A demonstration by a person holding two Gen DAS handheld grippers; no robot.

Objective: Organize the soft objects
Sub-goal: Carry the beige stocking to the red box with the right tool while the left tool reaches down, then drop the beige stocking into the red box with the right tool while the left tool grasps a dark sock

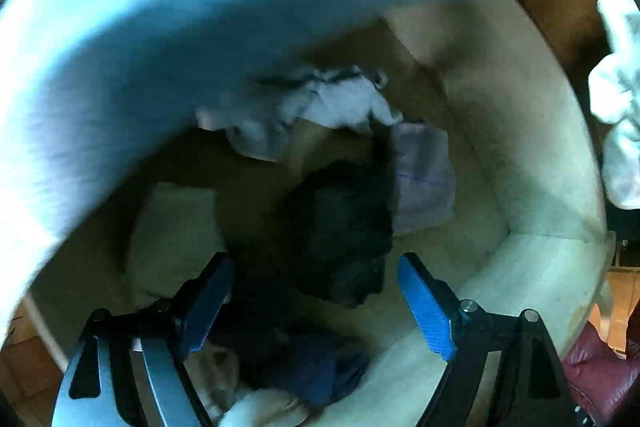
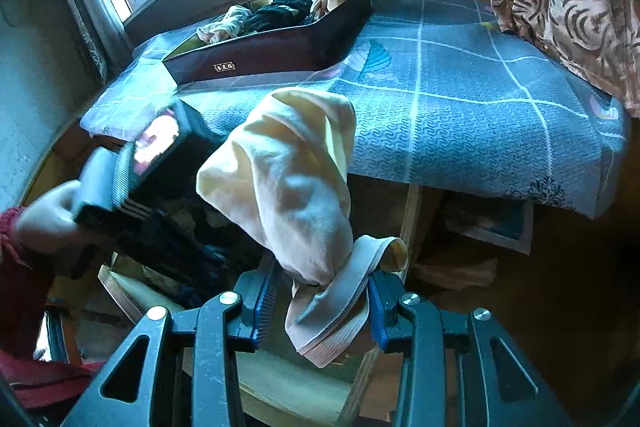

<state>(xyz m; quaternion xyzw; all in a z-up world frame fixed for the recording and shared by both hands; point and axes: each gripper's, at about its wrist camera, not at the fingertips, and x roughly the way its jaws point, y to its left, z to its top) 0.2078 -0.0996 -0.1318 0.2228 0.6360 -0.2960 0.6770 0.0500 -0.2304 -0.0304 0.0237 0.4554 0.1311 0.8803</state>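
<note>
While pointing steeply down, right hand-held gripper clamps cream sock.

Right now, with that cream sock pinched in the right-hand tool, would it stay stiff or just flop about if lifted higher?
Probably floppy: the cream sock bunches and folds above the right hand-held gripper, and its ribbed cuff droops below the pads. It looks light, since a pinch near the cuff holds it up. It seems unlikely to slip, being soft knit.

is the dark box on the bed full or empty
Partly full: the dark box on the bed holds pale and black soft items, with room left.
</note>
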